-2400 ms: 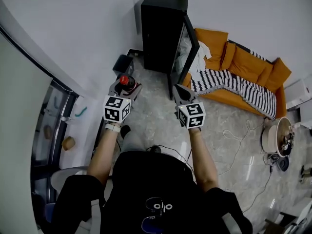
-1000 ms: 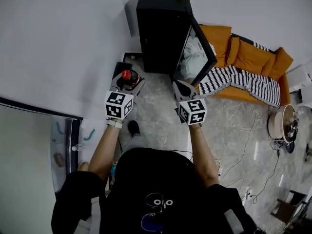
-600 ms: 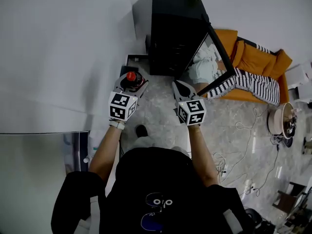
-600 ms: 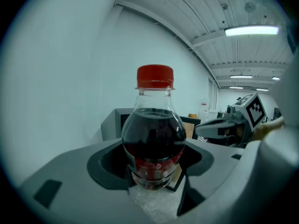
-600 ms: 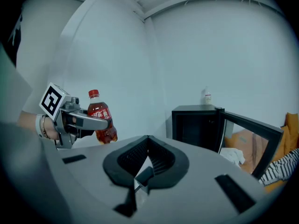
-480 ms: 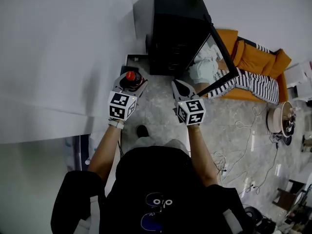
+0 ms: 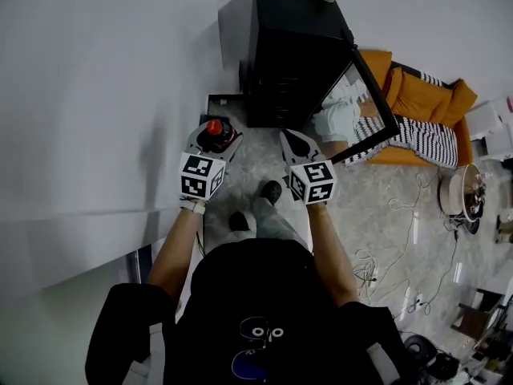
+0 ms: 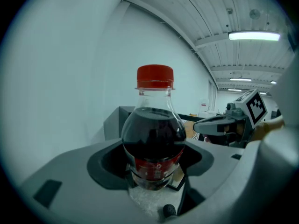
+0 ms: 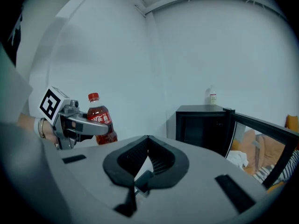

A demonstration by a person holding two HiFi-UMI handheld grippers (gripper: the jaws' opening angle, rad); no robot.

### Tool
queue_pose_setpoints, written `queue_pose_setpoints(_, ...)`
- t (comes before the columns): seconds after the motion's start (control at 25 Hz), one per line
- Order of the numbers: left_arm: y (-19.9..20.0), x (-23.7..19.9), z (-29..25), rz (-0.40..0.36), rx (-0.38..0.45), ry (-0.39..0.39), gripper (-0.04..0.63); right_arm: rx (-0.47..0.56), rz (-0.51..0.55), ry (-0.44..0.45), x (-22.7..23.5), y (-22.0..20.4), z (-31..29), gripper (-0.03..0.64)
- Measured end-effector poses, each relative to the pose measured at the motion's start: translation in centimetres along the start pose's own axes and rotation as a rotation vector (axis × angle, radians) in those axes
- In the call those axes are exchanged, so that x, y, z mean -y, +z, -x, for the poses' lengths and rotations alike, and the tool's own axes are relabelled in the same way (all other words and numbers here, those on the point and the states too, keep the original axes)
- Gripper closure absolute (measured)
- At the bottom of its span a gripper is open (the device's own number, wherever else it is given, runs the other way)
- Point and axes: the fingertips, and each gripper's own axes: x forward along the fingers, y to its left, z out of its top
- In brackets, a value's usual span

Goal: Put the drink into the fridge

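Both grippers and the person behind them have come closer to the fridge than a second ago, and a shoe now shows on the floor between the arms. At the centre of it all, the clear plastic bottle of dark cola with a red cap stands upright in the left gripper, whose jaws pinch its lower body at the label. It is carried in the air, not yet inside anything. At the bottle's 3 o'clock, the right gripper has its jaws pressed together on nothing. The black cabinet fridge lies at 1 o'clock from the bottle, and its glass door swings open toward 3 o'clock. The grip sits low on a smooth, top-heavy bottle, so I judge that a quick thrust could tip it or let it slip. A wide approach might clip the door edge or the shelf fronts. Loose cables trail at 4 o'clock, a trip risk if the person steps that way. The red label carries white lettering too small to read, and the cubes bear square black-and-white markers.
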Motion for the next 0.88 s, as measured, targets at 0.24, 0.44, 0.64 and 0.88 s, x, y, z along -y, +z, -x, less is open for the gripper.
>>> queue_pose_setpoints(0.24,1.2,-2.3,-3.1,-0.012,-0.001,-0.003,0.288,0.018,-0.006,0.005,1.9,1.4,-3.7,0.609)
queue_pose_setpoints(0.44,2.7,-5.5,-6.5,-0.013,0.000,0.013,0.288,0.027,-0.010,0.022,4.1,2.9,-8.2,0.609)
queue_pose_setpoints(0.64,4.6,-8.6,-11.0,-0.014,-0.012,0.041,0.288,0.035,-0.012,0.050,7.6,5.1,-12.8,0.609)
queue_pose_setpoints(0.88,7.2,-11.3,-16.6,-0.001,-0.012,0.075,0.288,0.025,-0.005,0.095,11.8,7.5,-17.5,0.609)
